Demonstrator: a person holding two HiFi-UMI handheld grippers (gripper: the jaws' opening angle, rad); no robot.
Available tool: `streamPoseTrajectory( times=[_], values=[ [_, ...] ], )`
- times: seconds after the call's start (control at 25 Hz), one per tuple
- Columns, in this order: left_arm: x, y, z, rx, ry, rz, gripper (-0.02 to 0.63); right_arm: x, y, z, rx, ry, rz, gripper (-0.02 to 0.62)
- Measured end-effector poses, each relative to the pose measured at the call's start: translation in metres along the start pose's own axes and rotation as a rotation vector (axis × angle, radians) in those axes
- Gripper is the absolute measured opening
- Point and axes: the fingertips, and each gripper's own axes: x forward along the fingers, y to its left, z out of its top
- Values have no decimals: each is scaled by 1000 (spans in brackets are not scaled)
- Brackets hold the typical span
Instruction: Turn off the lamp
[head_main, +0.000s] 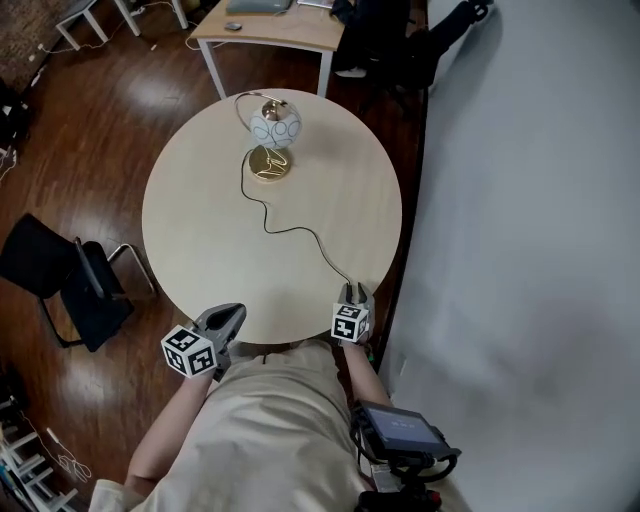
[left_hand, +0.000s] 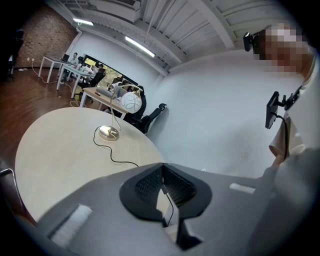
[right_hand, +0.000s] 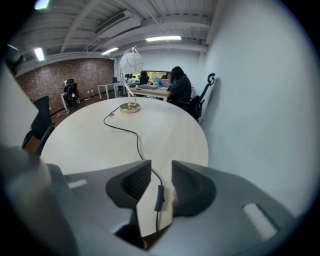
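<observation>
Right gripper view shows the right hand-held gripper (right_hand: 161, 168) released, the inline switch (right_hand: 159, 196) between its parted jaws, seemingly light, stiff and small, best pinched across its body.

Open-plan office, desks (head_main: 280, 30), brick wall (right_hand: 55, 75)

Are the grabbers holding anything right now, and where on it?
Nothing is held. The right gripper has its jaws apart, and the switch on the lamp cord lies between them, not pinched. The left gripper is shut and empty.
</observation>
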Motion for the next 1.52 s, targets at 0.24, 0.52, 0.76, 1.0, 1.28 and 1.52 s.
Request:
streamPoseTrajectory(
  times=[0.24, 0.52, 0.76, 1.0, 1.28, 1.52],
  values=[
    [-55, 29, 13, 19, -54, -14, 0, -27, 30, 21, 24, -31, -36, 129],
    [-136, 64, -3, 6, -117, -16, 0, -63, 110, 18, -50, -24, -15, 100],
    [-190, 88, -33, 5, -133, -56, 0, -105, 150, 14, -86, -23, -43, 92],
    [-213, 118, -68, -60, -132, -127, 0, -150, 165, -2, -37, 52, -60, 72],
    [-221, 138, -68, 19, -64, -105, 0, -195, 173, -52, 184, 102, -51, 61],
    [-207, 109, -63, 132, -35, -81, 9, -217, 166, -65, 232, 38, 16, 61]
  ],
)
